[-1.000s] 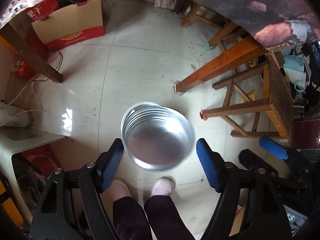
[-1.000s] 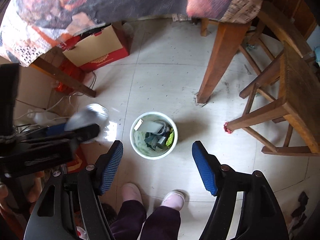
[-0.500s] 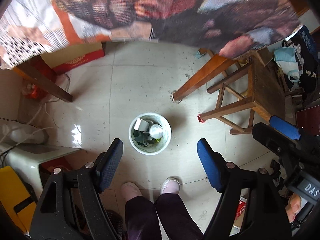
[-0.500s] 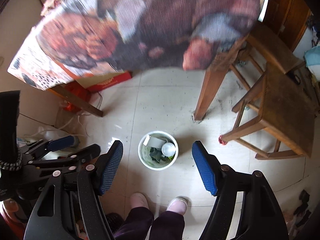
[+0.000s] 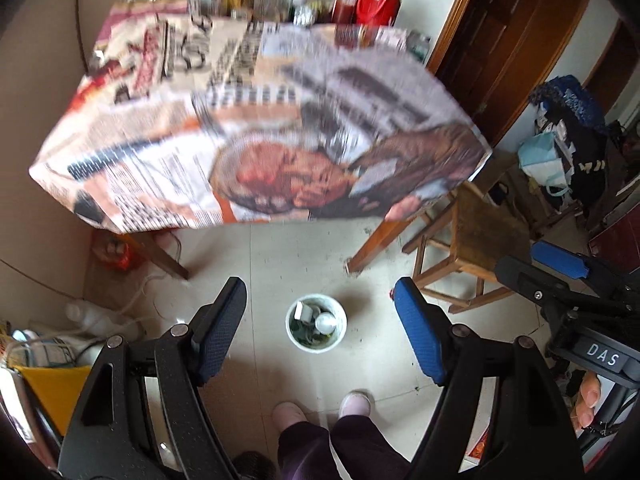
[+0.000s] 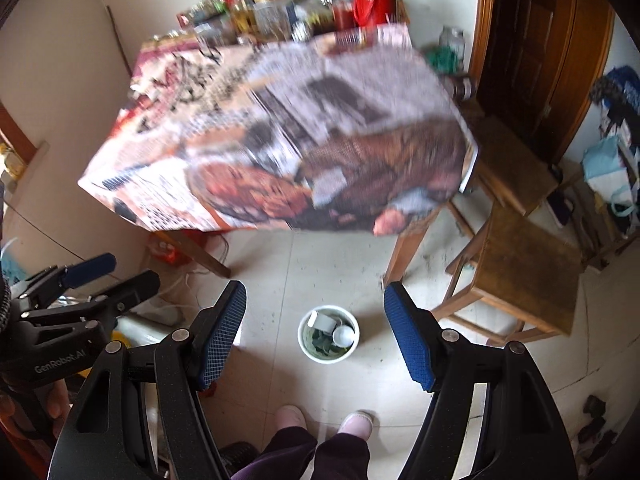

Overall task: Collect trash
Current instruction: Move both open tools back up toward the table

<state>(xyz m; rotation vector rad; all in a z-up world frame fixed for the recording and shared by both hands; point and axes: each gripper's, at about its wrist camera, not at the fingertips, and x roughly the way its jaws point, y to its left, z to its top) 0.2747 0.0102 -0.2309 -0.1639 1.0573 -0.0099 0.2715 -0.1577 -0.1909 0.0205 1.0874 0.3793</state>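
Note:
A small white bin (image 5: 316, 350) stands on the tiled floor far below, holding a white box (image 5: 303, 312), a round pale cup-like thing (image 5: 325, 322) and dark scraps. My left gripper (image 5: 318, 286) hangs high above it, open and empty. The right gripper (image 6: 315, 288) is just as high over the bin (image 6: 328, 358), open with nothing between its blue pads. Each gripper shows in the other's view: the right gripper (image 5: 560, 260) at the right edge, the left gripper (image 6: 92, 268) at the left edge.
A table under a printed cloth (image 5: 260, 128) fills the upper view, with bottles and a red flask (image 5: 378, 4) at its far end. Wooden stools (image 6: 528, 264) stand right of the bin. The person's feet (image 5: 320, 406) are just behind it. Cables and clutter lie at the left.
Both grippers have risen a long way, so the bin looks much smaller and the tabletop has come into view. The shiny round metal thing between my left fingers a second ago is gone.

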